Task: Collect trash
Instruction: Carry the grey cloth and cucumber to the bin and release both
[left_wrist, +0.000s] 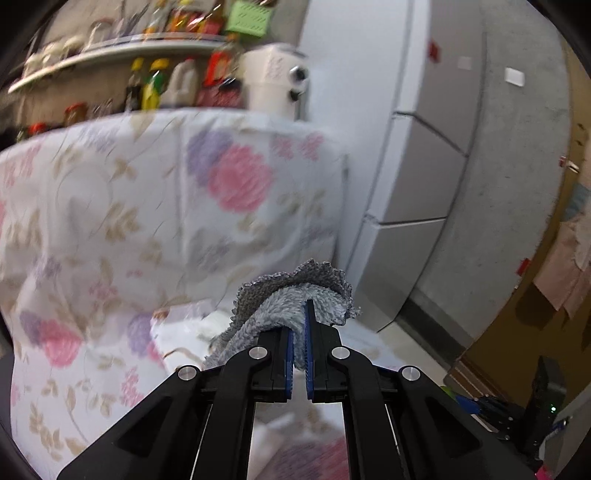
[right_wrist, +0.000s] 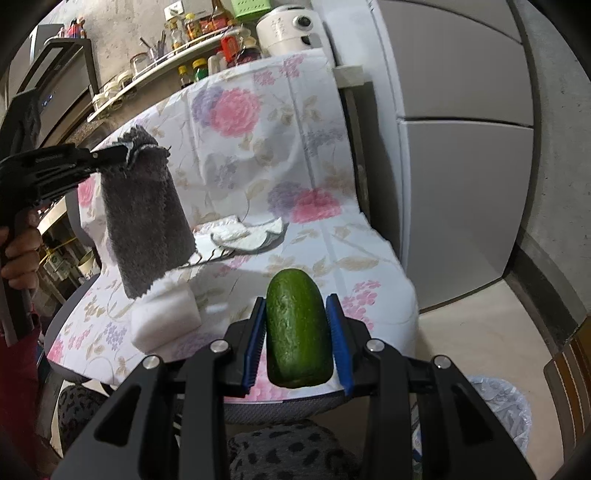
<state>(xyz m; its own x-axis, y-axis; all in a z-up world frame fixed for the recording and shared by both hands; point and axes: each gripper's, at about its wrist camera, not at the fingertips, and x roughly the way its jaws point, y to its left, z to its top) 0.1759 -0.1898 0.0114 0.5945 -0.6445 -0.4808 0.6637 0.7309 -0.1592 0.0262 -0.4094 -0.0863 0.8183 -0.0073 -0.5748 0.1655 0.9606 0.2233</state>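
The left claw (right_wrist: 127, 151) is raised above the floral-covered desk (right_wrist: 314, 236), jaws clamped on the top edge of a grey microfibre cloth (right_wrist: 147, 218) that hangs free below it. The right claw (right_wrist: 297, 328) points downward near the desk's front edge, part-open around a green cucumber piece (right_wrist: 297, 332); pad contact looks likely. Only the right wrist view shows the white sponge block (right_wrist: 166, 317), crumpled tissue (right_wrist: 243, 230) and lined bin (right_wrist: 506, 410); the left view is blurred.
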